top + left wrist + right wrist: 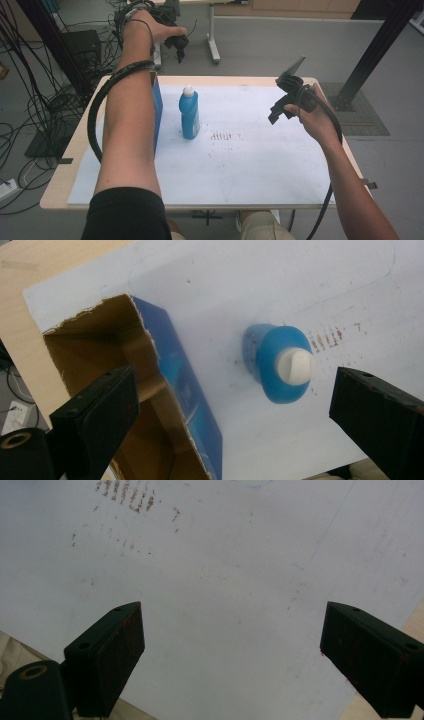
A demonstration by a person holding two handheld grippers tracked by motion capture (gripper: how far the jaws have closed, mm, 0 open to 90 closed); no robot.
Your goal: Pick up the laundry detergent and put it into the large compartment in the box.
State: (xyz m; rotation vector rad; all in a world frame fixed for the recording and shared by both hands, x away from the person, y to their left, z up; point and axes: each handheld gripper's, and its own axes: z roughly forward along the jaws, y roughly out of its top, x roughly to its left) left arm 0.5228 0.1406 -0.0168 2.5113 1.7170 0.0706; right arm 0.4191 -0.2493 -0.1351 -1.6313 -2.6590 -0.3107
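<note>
Bottle (189, 114) standing upright on the white sheet (260, 165), just beside the torn-open box (157, 107) near the table's (75, 145) left edge. Left gripper (178, 44) hanging high beyond the far edge, jaws spread wide, empty. Right gripper (280, 107) hovering over bare sheet, jaws likewise wide, gripping nothing.

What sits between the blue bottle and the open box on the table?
Nothing: a bare strip of white sheet separates the bottle from the box in the left gripper view; they stand apart.
</note>
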